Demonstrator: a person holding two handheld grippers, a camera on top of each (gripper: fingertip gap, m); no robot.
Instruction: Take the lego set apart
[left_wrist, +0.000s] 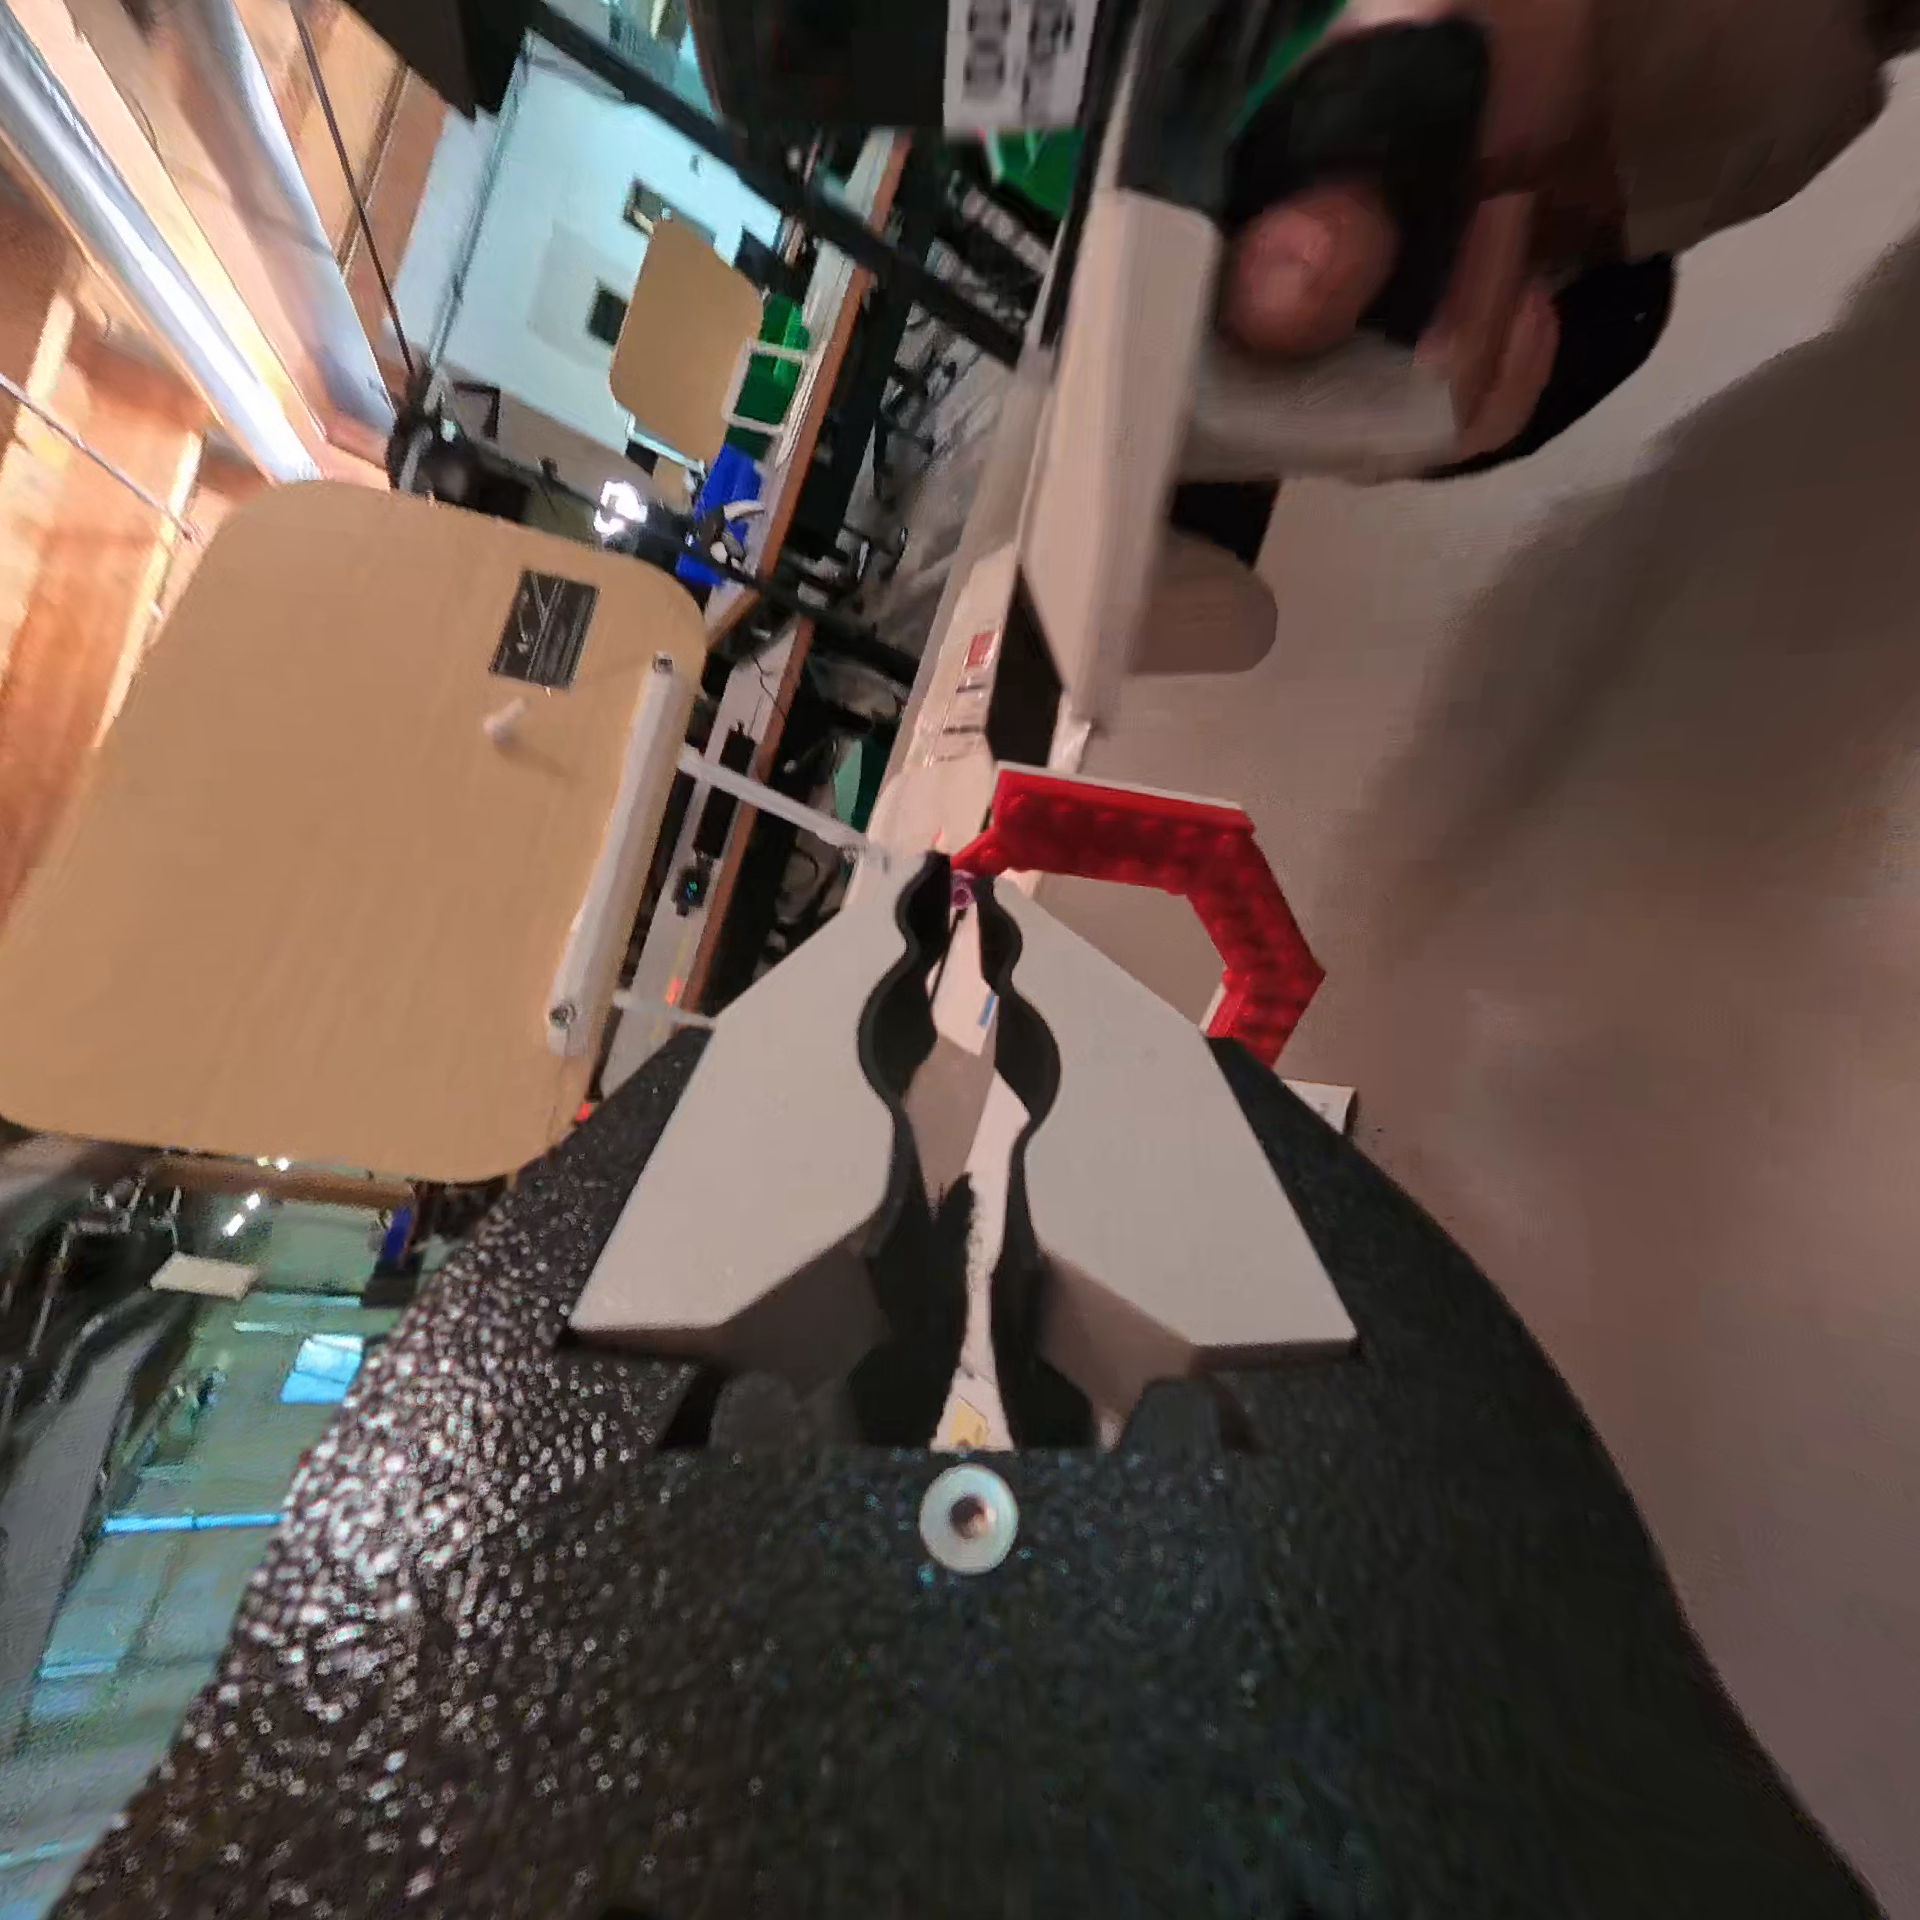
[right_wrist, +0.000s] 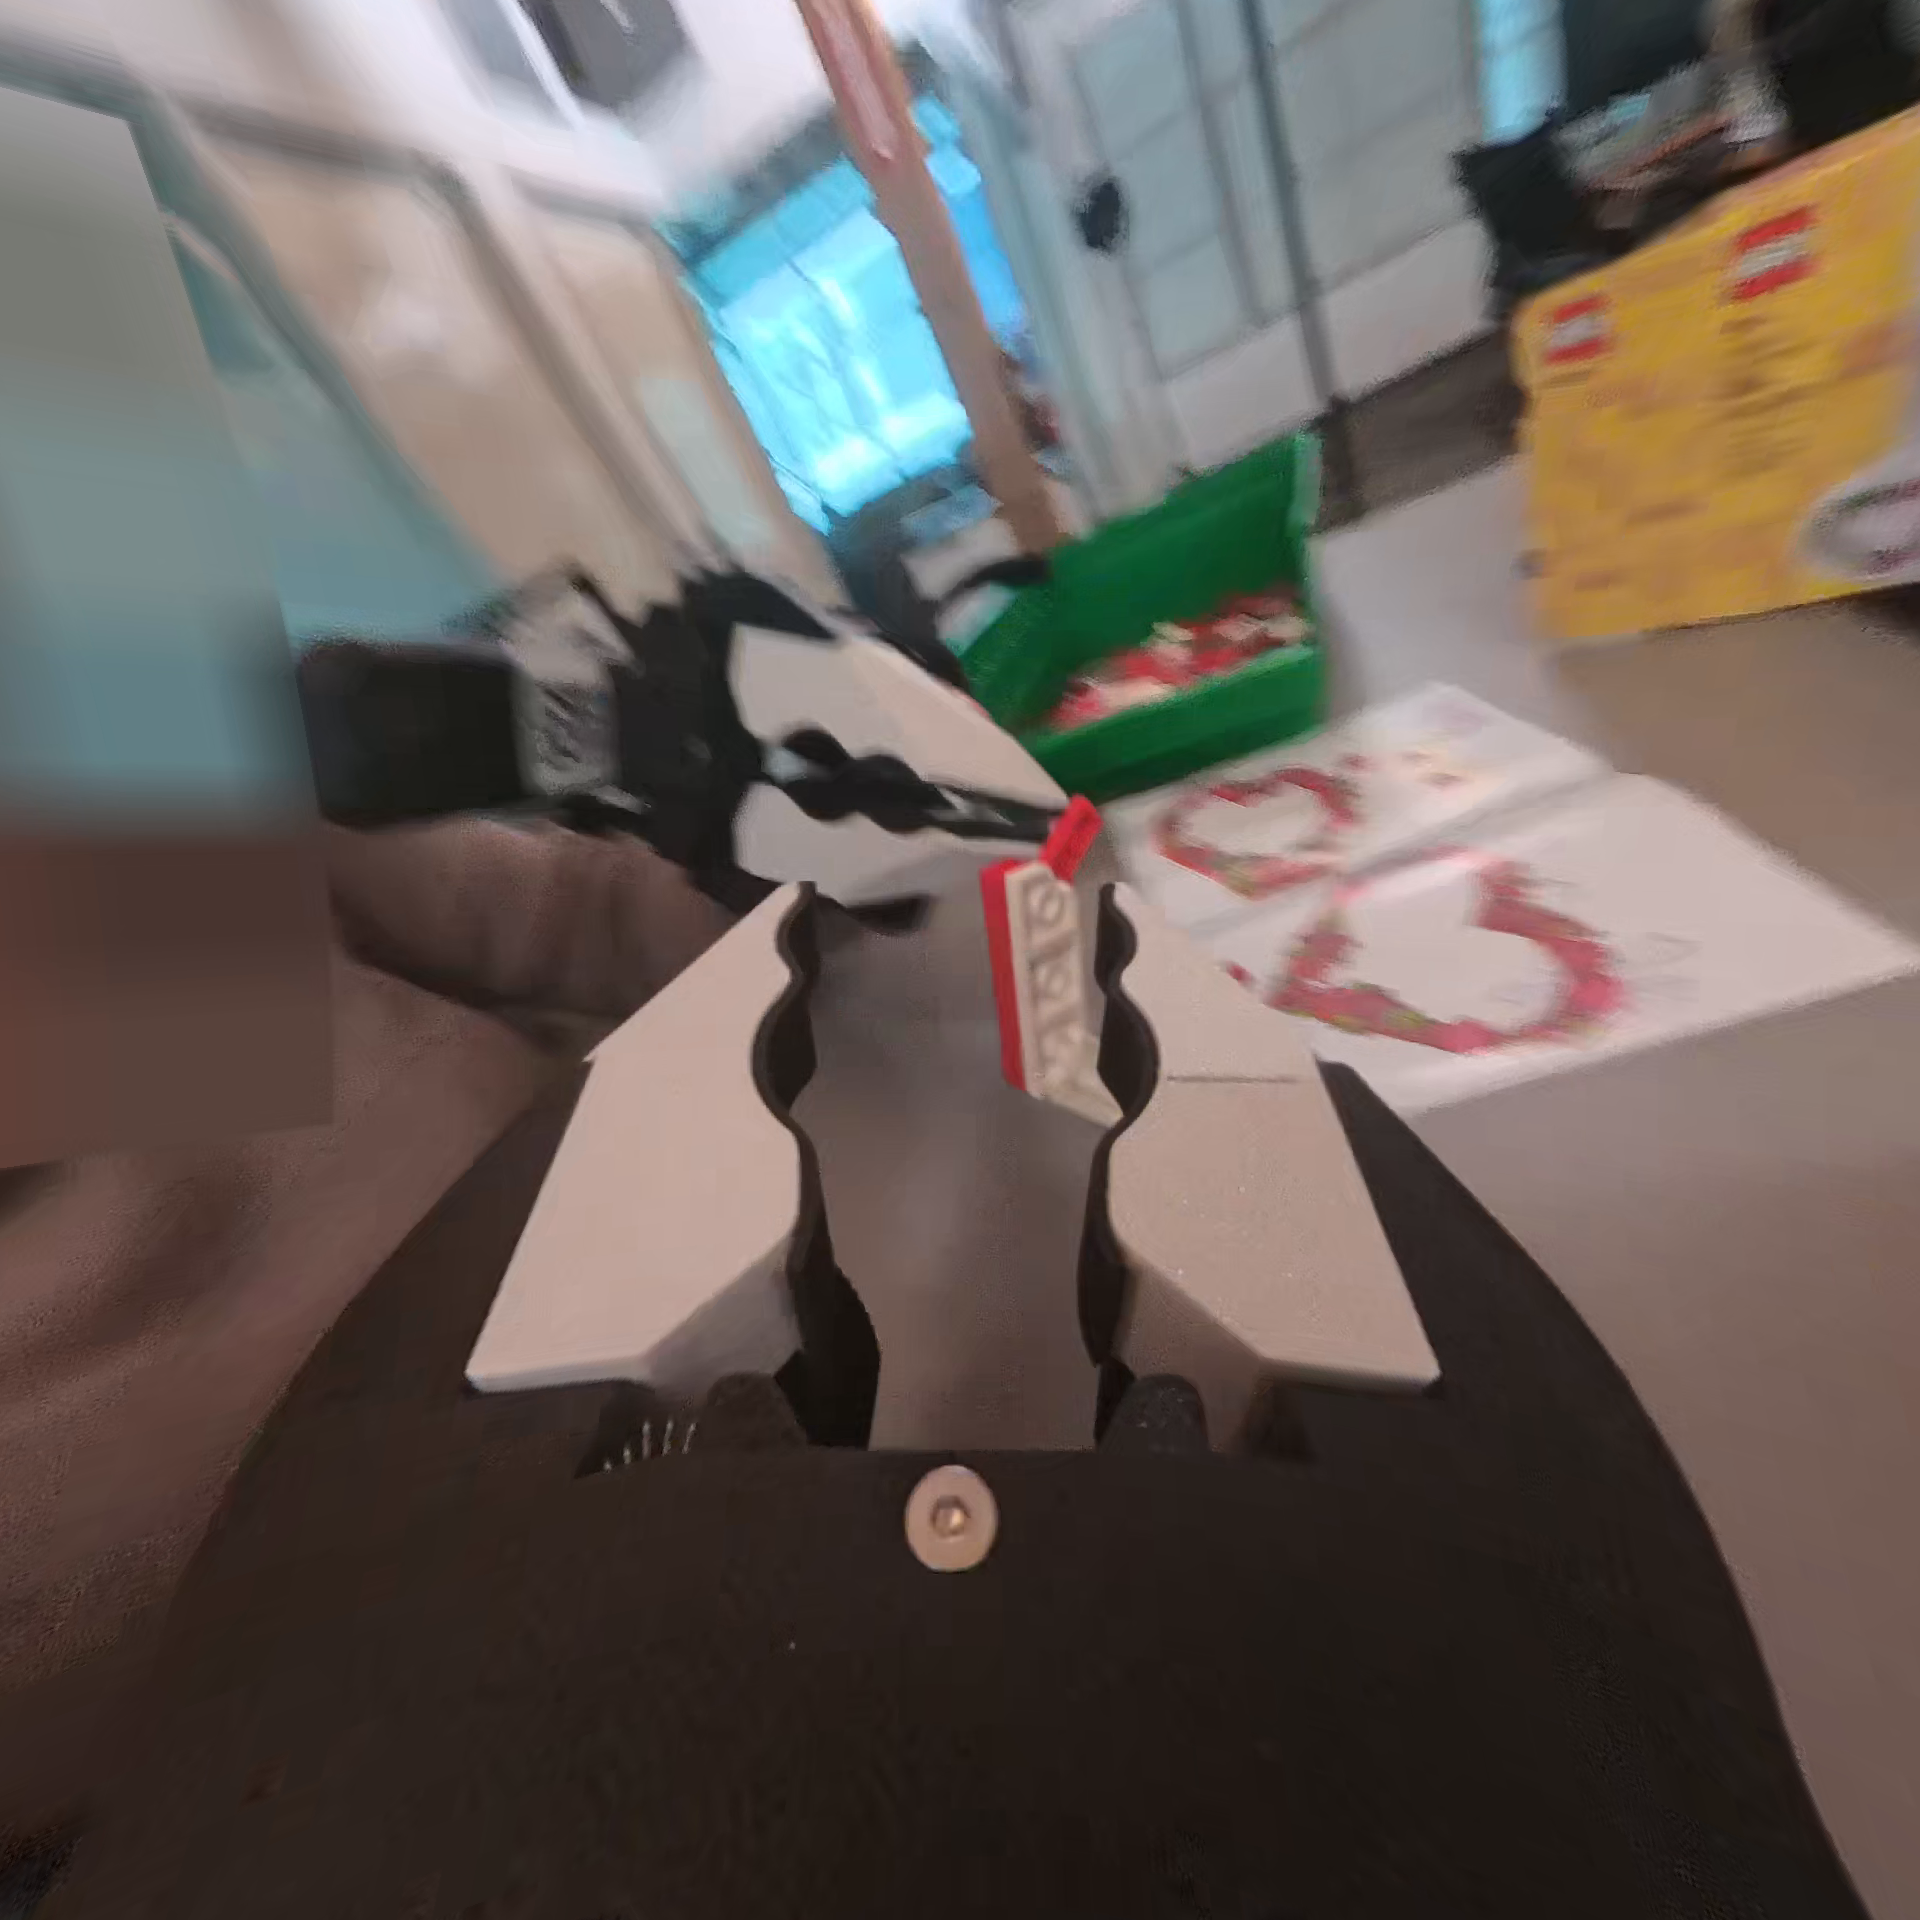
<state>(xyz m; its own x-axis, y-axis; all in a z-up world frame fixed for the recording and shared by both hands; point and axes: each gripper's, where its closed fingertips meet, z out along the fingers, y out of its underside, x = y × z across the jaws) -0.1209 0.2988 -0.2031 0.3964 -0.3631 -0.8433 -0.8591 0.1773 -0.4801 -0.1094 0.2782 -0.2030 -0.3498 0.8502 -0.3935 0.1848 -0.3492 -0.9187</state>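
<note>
My left gripper (left_wrist: 956, 883) is shut on one end of a curved red lego piece (left_wrist: 1164, 862) with a white underside, and holds it in the air. In the right wrist view the left gripper (right_wrist: 1049, 816) comes in from the left and the piece (right_wrist: 1044, 966) hangs from its tips, white studded side facing me. My right gripper (right_wrist: 956, 935) is open. The piece sits between its fingers, close against the right finger (right_wrist: 1174, 1143). I cannot tell whether they touch.
A green bin (right_wrist: 1174, 644) of loose red and white pieces stands behind. An open booklet (right_wrist: 1455, 914) showing red hearts lies on the table to the right, and a yellow box (right_wrist: 1714, 416) stands at the far right. A gloved hand (left_wrist: 1309, 281) shows at the upper right.
</note>
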